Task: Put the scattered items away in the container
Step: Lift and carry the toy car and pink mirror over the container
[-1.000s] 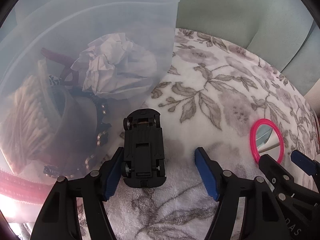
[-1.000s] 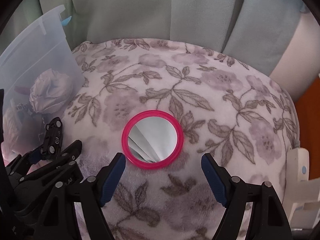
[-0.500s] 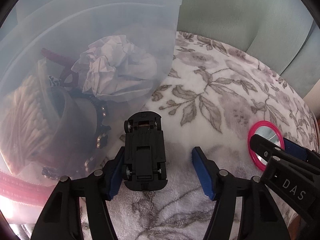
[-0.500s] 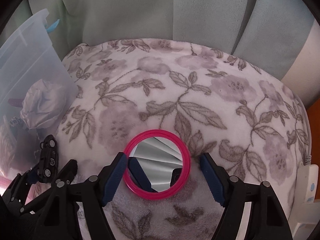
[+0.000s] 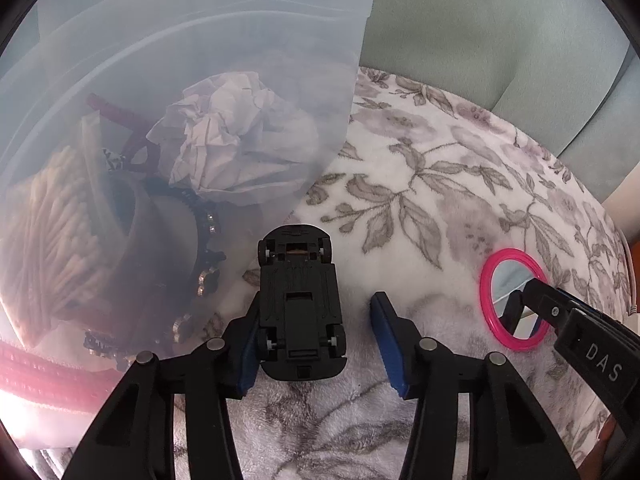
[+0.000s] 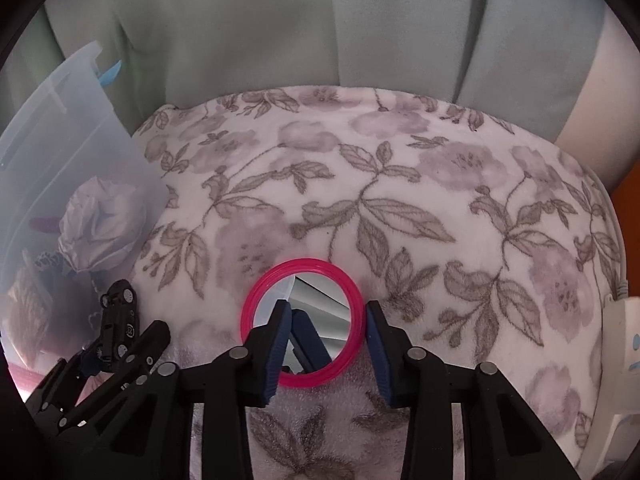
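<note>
A black toy car (image 5: 300, 308) lies upside down on the floral blanket beside the container. My left gripper (image 5: 316, 328) straddles it with jaws closing. The left pad touches the car's side, while the right pad (image 5: 384, 336) stands a gap away. A round pink-rimmed mirror (image 6: 320, 280) lies flat on the blanket. My right gripper (image 6: 326, 316) is closing over it, its left pad (image 6: 280, 328) above the glass and its right pad at the outer rim. No clamping shows. The translucent plastic container (image 5: 200, 60) stands at the left.
Crumpled paper (image 5: 228, 132), cotton swabs (image 5: 52, 248) and studded bands lie inside the container. Grey-green sofa cushions (image 6: 320, 40) rise behind the blanket (image 6: 400, 160). A white device with a cable (image 6: 624, 340) sits at the right edge.
My right gripper came forward over the mirror and its jaws narrowed sharply. My left gripper's jaws narrowed around the car, and the left pad now touches it.
</note>
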The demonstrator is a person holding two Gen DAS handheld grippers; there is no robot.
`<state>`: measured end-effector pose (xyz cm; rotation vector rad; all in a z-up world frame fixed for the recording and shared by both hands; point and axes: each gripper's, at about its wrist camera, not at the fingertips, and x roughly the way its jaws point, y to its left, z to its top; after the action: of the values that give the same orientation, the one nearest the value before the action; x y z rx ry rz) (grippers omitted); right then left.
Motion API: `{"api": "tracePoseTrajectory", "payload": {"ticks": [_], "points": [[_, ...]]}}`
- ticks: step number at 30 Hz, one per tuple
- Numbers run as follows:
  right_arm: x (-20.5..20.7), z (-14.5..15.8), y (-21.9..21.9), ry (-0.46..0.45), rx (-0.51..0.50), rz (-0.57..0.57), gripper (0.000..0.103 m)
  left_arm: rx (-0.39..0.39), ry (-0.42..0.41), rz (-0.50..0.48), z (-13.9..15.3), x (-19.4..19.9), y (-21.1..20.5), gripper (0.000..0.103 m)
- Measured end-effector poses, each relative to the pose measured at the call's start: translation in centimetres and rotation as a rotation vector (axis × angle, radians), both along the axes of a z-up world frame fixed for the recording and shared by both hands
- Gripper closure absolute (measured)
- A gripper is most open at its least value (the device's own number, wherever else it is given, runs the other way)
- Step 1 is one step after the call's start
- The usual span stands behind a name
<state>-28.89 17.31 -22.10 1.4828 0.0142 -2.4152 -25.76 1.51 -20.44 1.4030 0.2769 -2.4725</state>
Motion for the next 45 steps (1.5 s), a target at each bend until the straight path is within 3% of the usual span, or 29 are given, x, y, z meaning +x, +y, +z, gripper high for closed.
{"api": "tracePoseTrajectory", "payload": {"ticks": [1, 4, 6, 7, 8, 16, 22, 31, 39, 45], "points": [[-0.1, -0.1, 0.4, -0.006, 0.008, -0.022, 0.071, -0.002, -0.001, -0.001, 0.0, -0.1, 0.0, 0.050], [-0.1, 0.0, 0.8, 0.008, 0.026, -0.038, 0.069, 0.003, -0.001, 0.001, 0.0, -0.3, -0.1, 0.050], [-0.1, 0.0, 0.7, -0.004, 0.000, -0.020, 0.054, 0.011, -0.001, 0.005, 0.0, -0.4, -0.2, 0.050], [0.0, -0.1, 0.6, -0.009, -0.014, -0.002, 0.034, 0.017, 0.000, 0.006, 0.0, -0.4, -0.3, 0.050], [0.0, -0.1, 0.3, -0.013, -0.028, 0.023, 0.025, 0.024, 0.000, 0.009, 0.0, -0.5, -0.4, 0.050], [0.9, -0.6, -1.1, -0.009, 0.019, 0.178, 0.022, 0.033, -0.008, 0.008, 0.0, -1.0, -0.6, 0.051], [1.0, -1.1, -2.7, 0.035, 0.143, 0.325, 0.022, 0.026, -0.012, 0.009, -0.2, -1.3, -0.8, 0.050], [2.0, -1.1, -2.4, 0.108, 0.151, 0.258, 0.028, 0.010, -0.016, -0.002, -0.5, -2.1, -0.6, 0.044], [3.0, -0.5, -0.4, 0.051, 0.105, 0.153, 0.028, -0.006, -0.012, -0.008, -0.7, -2.8, -0.3, 0.043], [5.5, 0.2, 2.0, 0.000, 0.067, 0.061, 0.028, 0.001, 0.001, -0.004, -0.6, -3.1, -0.5, 0.055]]}}
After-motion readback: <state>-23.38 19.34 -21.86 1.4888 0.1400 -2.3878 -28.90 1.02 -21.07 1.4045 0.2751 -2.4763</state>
